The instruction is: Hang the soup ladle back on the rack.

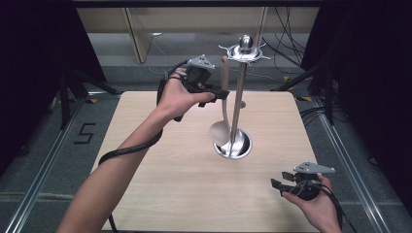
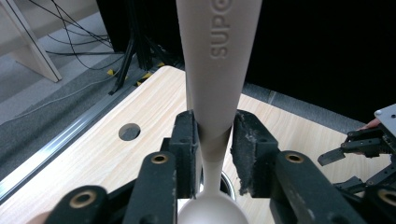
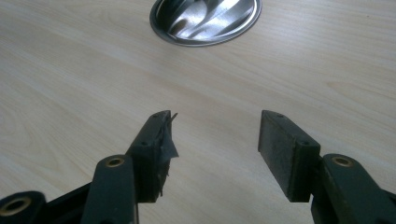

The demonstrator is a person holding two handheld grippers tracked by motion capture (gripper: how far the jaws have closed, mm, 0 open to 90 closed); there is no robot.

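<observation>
A person is sitting at a pale wooden table (image 1: pixel 160 194), holding a gripper in each hand. On the left, the left gripper (image 1: pixel 221 93) is raised above the table with its jaws clamped on the slim neck of a beige spoon (image 1: pixel 222 116). The spoon is hanging upright beside the pole of a chrome utensil stand (image 1: pixel 239 104), its long axis vertical, bowl pointing down just above the stand's round base, handle end pointing up toward the hooks at the top. The grip looks narrow, so the spoon could be swinging or slipping if the hand tilts, and it may be knocking the pole and missing a hook. On the right, the right gripper (image 1: pixel 279 182) is resting low near the table's near edge, jaws spread apart, holding nothing
</observation>
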